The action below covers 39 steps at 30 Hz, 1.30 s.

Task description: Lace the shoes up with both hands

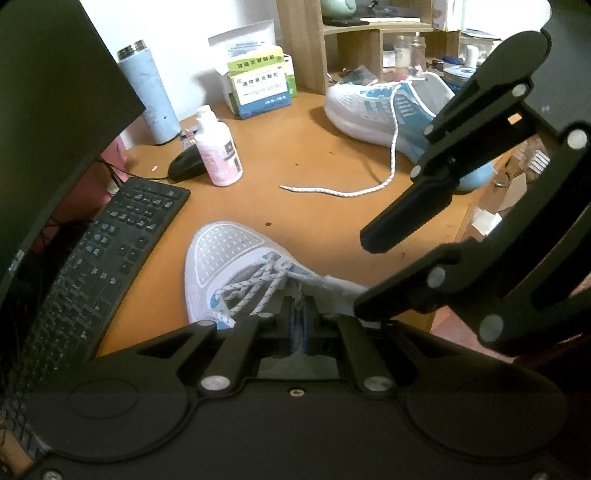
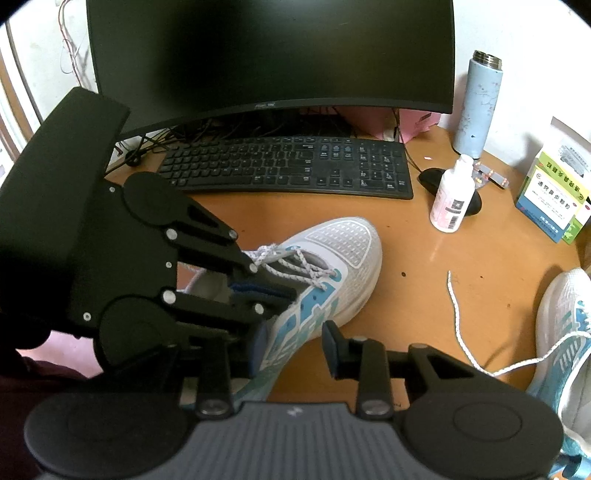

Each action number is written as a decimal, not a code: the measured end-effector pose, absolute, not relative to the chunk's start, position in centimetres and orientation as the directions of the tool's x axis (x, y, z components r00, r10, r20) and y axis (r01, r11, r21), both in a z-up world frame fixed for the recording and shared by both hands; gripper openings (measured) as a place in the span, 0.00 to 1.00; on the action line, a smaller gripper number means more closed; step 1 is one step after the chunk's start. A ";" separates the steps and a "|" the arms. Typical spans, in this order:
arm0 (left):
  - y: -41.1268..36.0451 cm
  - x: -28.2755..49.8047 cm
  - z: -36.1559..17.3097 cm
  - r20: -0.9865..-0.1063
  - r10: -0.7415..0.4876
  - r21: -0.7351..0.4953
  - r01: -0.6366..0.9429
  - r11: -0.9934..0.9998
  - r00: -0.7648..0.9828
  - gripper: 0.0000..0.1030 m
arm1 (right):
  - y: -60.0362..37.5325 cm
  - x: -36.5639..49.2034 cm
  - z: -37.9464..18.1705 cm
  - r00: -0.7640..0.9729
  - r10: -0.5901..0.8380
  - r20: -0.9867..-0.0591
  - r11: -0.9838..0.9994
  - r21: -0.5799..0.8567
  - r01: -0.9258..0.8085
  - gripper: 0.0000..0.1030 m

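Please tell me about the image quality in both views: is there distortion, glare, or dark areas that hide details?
Left wrist view: strong fisheye bending, the keyboard curves; the monitor is a dark featureless mass; the shelf area looks washed out by bright light. Right wrist view: the same bending with black corners; soft shadow beside the near shoe; the left gripper body is nearly black, its details hard to read.

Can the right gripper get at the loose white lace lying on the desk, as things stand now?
Probably yes. The right gripper stands open at the side of the near shoe, holding nothing. The loose lace lies on bare desk to its right, nothing between. The left gripper, shut at the tongue, sits on the other side.
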<state>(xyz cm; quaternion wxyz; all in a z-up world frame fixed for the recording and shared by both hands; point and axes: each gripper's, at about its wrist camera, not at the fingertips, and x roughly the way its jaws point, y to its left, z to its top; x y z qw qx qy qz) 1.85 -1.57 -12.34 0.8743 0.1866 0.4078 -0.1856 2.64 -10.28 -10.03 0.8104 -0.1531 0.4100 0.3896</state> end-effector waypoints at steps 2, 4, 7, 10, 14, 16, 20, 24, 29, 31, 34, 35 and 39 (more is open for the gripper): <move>-1.5 1.7 -12.4 -0.784 -0.172 0.175 0.478 0.861 0.597 0.02 | -10.4 2.6 -10.0 0.365 0.503 -0.783 0.656 0.071 -0.752 0.32; -1.5 1.7 -12.4 -0.784 -0.169 0.176 0.475 0.862 0.597 0.02 | -10.5 2.7 -10.0 0.367 0.502 -0.783 0.662 0.075 -0.746 0.32; -1.4 1.6 -12.4 -0.782 -0.174 0.174 0.478 0.861 0.598 0.01 | -10.6 2.7 -10.0 0.369 0.500 -0.784 0.671 0.082 -0.737 0.31; -1.5 1.5 -12.5 -0.778 -0.180 0.178 0.487 0.855 0.601 0.01 | -10.7 2.8 -10.0 0.370 0.498 -0.784 0.680 0.089 -0.728 0.31; -1.6 1.4 -12.6 -0.777 -0.192 0.185 0.508 0.841 0.600 0.01 | -10.9 2.8 -10.0 0.372 0.496 -0.785 0.692 0.098 -0.715 0.31; -1.5 1.4 -12.6 -0.773 -0.194 0.184 0.506 0.842 0.604 0.01 | -11.0 2.9 -10.0 0.370 0.497 -0.785 0.700 0.110 -0.706 0.31; -1.3 1.5 -12.6 -0.769 -0.193 0.185 0.500 0.846 0.609 0.01 | -11.0 2.9 -10.0 0.371 0.493 -0.787 0.707 0.113 -0.699 0.31; -1.2 1.6 -12.5 -0.768 -0.199 0.183 0.506 0.843 0.609 0.01 | -11.0 2.8 -10.0 0.373 0.490 -0.788 0.710 0.113 -0.695 0.31; -1.1 1.2 -12.2 -0.760 -0.209 0.186 0.514 0.837 0.615 0.01 | -11.1 2.9 -10.0 0.373 0.488 -0.789 0.715 0.117 -0.689 0.31; -1.0 1.2 -12.2 -0.758 -0.208 0.185 0.510 0.840 0.619 0.01 | -11.1 2.9 -10.1 0.372 0.488 -0.789 0.716 0.118 -0.688 0.31; -1.0 1.5 -12.4 -0.758 -0.206 0.185 0.507 0.842 0.619 0.01 | -11.0 2.9 -10.1 0.371 0.489 -0.789 0.715 0.118 -0.689 0.31; -1.1 1.5 -12.5 -0.759 -0.206 0.185 0.506 0.842 0.618 0.01 | -11.0 2.9 -10.1 0.371 0.489 -0.790 0.714 0.118 -0.690 0.31; -1.3 1.6 -13.0 -0.762 -0.203 0.188 0.510 0.839 0.615 0.01 | -11.0 2.9 -10.1 0.371 0.488 -0.790 0.714 0.117 -0.690 0.31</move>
